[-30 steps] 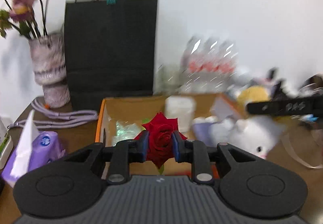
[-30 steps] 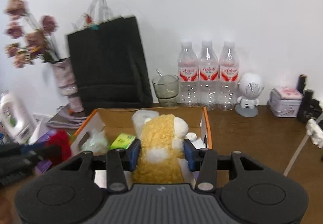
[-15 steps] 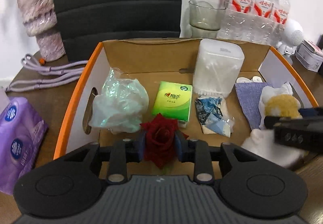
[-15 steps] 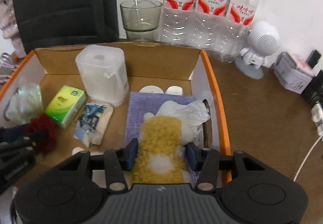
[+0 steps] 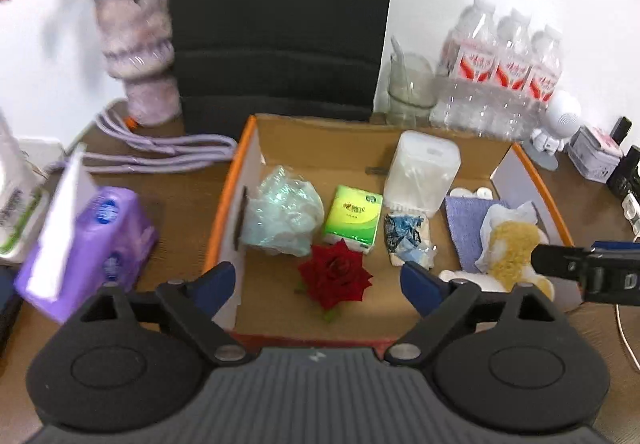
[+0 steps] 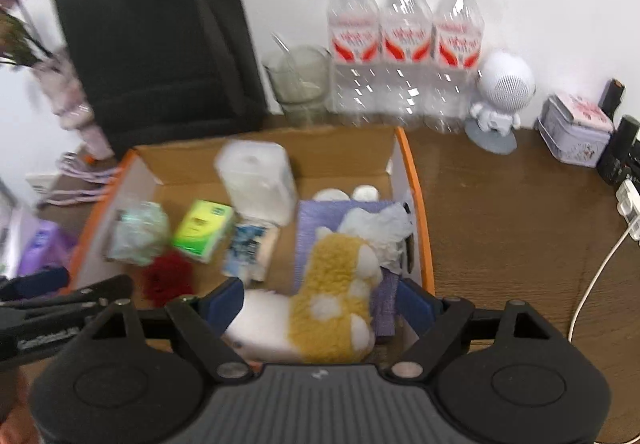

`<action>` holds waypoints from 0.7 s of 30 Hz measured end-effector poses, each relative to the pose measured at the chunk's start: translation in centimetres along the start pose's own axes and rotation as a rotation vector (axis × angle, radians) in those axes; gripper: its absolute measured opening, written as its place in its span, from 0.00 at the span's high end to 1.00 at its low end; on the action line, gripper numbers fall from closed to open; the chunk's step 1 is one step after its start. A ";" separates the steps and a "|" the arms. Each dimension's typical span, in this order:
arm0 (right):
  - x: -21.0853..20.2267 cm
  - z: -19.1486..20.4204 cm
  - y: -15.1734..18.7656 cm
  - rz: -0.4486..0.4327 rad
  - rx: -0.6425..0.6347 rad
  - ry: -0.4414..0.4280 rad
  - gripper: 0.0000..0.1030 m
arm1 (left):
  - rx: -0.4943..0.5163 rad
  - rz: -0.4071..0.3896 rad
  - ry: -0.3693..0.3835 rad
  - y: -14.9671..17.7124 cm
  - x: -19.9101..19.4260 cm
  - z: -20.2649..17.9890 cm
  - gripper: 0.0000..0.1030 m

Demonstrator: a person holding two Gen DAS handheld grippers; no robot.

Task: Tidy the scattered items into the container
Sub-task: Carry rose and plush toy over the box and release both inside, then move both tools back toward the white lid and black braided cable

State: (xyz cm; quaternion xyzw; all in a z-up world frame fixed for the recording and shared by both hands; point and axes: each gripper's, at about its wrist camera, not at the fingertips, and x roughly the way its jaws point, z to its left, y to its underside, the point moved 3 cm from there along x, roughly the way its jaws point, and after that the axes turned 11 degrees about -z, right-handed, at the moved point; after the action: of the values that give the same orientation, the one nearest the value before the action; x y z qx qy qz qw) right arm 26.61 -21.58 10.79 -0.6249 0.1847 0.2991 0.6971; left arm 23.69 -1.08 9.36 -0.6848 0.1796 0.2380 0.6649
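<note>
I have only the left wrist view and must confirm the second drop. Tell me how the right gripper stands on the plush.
Observer: The right gripper has just been opening; the plush lies between its spread jaws, not squeezed.
Operator: Say where its white end lies.
Observer: On the floor of the box, off the purple cloth; only the yellow part lies on the cloth.
</note>
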 end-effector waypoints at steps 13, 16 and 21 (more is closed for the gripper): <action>-18.7 -4.4 12.8 -0.408 -0.176 -0.206 0.04 | -0.021 -0.383 0.005 13.2 -18.0 0.5 0.00; -20.8 -8.1 17.7 -0.416 -0.239 -0.210 0.04 | -0.010 -0.368 -0.030 16.4 -19.3 1.0 0.00; -21.8 -13.9 22.2 -0.404 -0.211 -0.068 0.04 | -0.041 -0.345 -0.049 18.7 -20.0 1.4 0.00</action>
State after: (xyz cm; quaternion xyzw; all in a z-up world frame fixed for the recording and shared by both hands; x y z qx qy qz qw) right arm -2.56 -38.44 5.56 -0.7081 -0.0001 0.1917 0.6796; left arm -3.40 -2.00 5.23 -0.7129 0.0384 0.1407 0.6859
